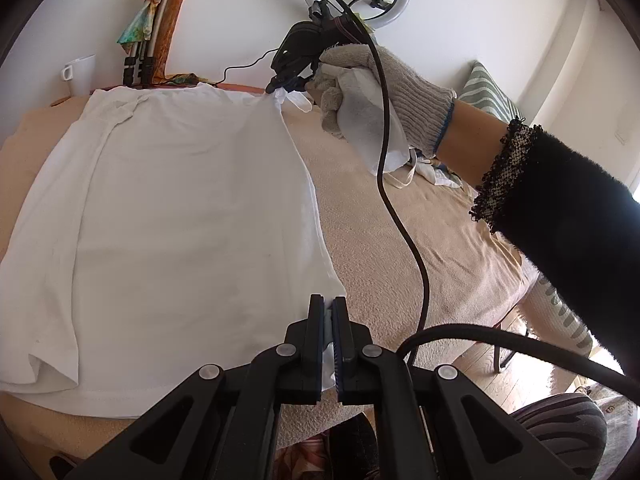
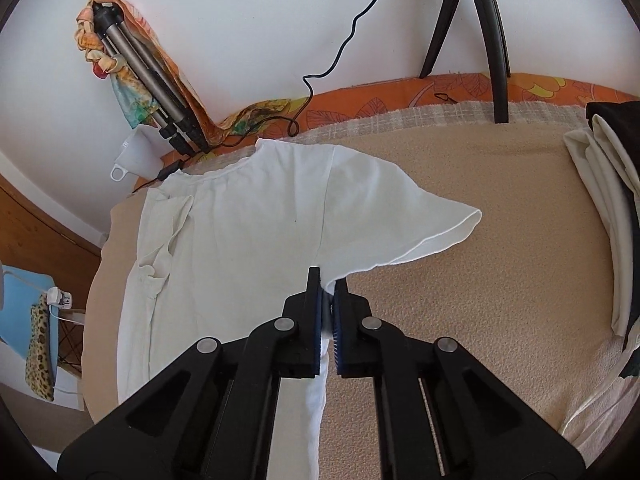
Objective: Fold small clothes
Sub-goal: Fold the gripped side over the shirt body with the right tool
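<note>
A white T-shirt (image 1: 180,200) lies flat on a beige blanket (image 1: 400,220), its neck toward the wall. In the left wrist view my left gripper (image 1: 329,308) is shut on the shirt's near right hem corner. At the far end of the same edge a gloved hand (image 1: 400,80) holds my right gripper (image 1: 285,87), shut on the fabric by the sleeve. The right wrist view shows the right gripper (image 2: 327,285) pinching the T-shirt (image 2: 240,220) at the armpit. The short sleeve (image 2: 400,220) spreads out to the right. The shirt's left side is folded inward.
A white mug (image 1: 80,74) and a folded tripod wrapped in a colourful scarf (image 2: 132,64) stand by the wall. Black tripod legs (image 2: 496,40) rest at the back edge. A stack of folded clothes (image 2: 600,200) lies to the right. A black cable (image 1: 404,220) hangs across the blanket.
</note>
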Available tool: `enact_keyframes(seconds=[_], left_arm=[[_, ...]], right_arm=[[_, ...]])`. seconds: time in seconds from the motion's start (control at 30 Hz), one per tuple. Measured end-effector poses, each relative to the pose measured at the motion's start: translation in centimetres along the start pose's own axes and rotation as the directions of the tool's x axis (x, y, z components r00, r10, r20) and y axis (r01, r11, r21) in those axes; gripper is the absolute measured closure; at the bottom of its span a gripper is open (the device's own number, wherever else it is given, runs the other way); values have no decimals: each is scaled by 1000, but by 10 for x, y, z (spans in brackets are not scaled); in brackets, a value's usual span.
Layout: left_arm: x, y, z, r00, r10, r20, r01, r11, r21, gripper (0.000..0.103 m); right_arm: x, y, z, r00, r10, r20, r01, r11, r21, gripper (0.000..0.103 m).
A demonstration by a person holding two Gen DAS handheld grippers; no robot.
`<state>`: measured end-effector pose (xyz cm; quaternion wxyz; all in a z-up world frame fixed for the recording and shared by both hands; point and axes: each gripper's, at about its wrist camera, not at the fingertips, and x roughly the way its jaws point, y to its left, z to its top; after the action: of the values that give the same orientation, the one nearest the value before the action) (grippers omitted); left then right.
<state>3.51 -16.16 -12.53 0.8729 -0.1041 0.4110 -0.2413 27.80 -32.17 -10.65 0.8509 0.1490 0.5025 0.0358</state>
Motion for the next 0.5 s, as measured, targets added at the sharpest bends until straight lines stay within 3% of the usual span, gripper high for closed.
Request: enact_keyframes(seconds=[0.23, 0.5], left_arm=[[-26, 26, -3, 999, 7, 44, -3, 997, -83, 102], [-47, 58, -16, 997, 57, 55, -48, 987, -153, 102]], right_arm=[[-2, 63, 6, 997, -83, 2, 82, 985, -152, 97], [27, 141, 1, 989, -145, -6, 135, 933, -334, 97]])
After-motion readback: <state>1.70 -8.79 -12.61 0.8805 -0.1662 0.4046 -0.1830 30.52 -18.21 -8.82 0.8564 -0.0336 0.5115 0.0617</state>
